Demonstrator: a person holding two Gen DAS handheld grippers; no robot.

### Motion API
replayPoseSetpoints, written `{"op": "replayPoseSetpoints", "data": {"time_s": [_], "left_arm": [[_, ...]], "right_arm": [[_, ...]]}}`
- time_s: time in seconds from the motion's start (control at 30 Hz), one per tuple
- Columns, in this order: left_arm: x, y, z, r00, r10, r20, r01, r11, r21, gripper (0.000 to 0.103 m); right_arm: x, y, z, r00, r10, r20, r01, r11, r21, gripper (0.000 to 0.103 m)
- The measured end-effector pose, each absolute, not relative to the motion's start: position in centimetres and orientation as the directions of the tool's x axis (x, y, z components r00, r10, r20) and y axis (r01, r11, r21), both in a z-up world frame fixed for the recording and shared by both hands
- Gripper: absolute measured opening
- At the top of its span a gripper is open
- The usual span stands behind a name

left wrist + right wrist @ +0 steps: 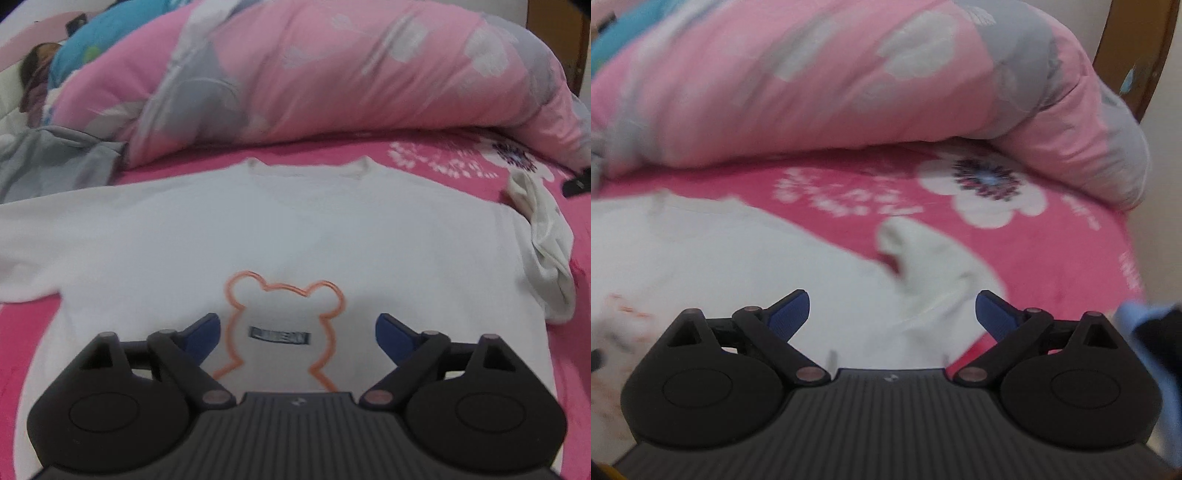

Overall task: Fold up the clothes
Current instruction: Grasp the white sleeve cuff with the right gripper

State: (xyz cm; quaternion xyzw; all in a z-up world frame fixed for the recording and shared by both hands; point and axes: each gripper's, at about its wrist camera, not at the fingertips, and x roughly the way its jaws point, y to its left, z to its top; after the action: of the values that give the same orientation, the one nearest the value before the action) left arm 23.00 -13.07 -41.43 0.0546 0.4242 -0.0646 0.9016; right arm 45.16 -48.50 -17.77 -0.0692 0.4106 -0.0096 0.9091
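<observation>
A white T-shirt (280, 236) lies front up on the pink bed sheet (436, 166), collar toward the far side, with an orange bear outline (284, 306) on its chest. Its right sleeve (546, 236) is bunched up. My left gripper (298, 328) hovers over the chest print, open, nothing between its blue fingertips (207, 328). In the right wrist view my right gripper (892, 310) is open above the crumpled sleeve (931, 266), empty. The shirt body (713, 258) spreads to the left there.
A rolled pink and grey duvet (332, 74) lies across the bed behind the shirt. A grey garment (48, 162) lies at far left. A person lies at the far left corner (40, 70). A wooden bed frame (1134, 48) stands at right.
</observation>
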Motion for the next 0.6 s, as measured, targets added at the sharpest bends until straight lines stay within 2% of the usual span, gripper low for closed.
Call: {"op": "replayPoseSetpoints", "data": {"time_s": [0.1, 0.27, 0.37, 0.5, 0.53, 0.6], "left_arm": [[23.0, -14.1, -42.3, 0.614, -0.083, -0.785, 0.186, 0.982, 0.041, 0.086], [22.9, -15.1, -43.5, 0.58, -0.102, -0.808, 0.219, 0.975, 0.033, 0.066], [22.6, -15.4, -44.0, 0.567, -0.107, -0.817, 0.235, 0.971, 0.036, 0.062], [22.3, -15.7, -44.2, 0.563, -0.103, -0.82, 0.26, 0.964, 0.057, 0.059], [22.2, -15.8, -44.2, 0.563, -0.103, -0.82, 0.264, 0.963, 0.061, 0.059], [22.1, -15.7, -44.2, 0.562, -0.103, -0.82, 0.27, 0.961, 0.065, 0.058]], "right_arm": [[48.0, -49.5, -19.3, 0.654, -0.107, -0.749, -0.073, 0.976, -0.203, 0.086], [51.8, -48.9, -22.2, 0.662, -0.091, -0.744, -0.198, 0.936, -0.291, 0.072], [53.6, -48.5, -23.7, 0.657, -0.095, -0.748, -0.237, 0.916, -0.324, 0.061], [54.9, -50.0, -24.0, 0.634, -0.123, -0.763, -0.183, 0.935, -0.302, 0.02], [54.7, -50.6, -23.4, 0.639, -0.116, -0.76, -0.155, 0.949, -0.275, 0.014], [53.8, -51.8, -21.8, 0.657, -0.101, -0.747, -0.097, 0.971, -0.217, 0.01]]}}
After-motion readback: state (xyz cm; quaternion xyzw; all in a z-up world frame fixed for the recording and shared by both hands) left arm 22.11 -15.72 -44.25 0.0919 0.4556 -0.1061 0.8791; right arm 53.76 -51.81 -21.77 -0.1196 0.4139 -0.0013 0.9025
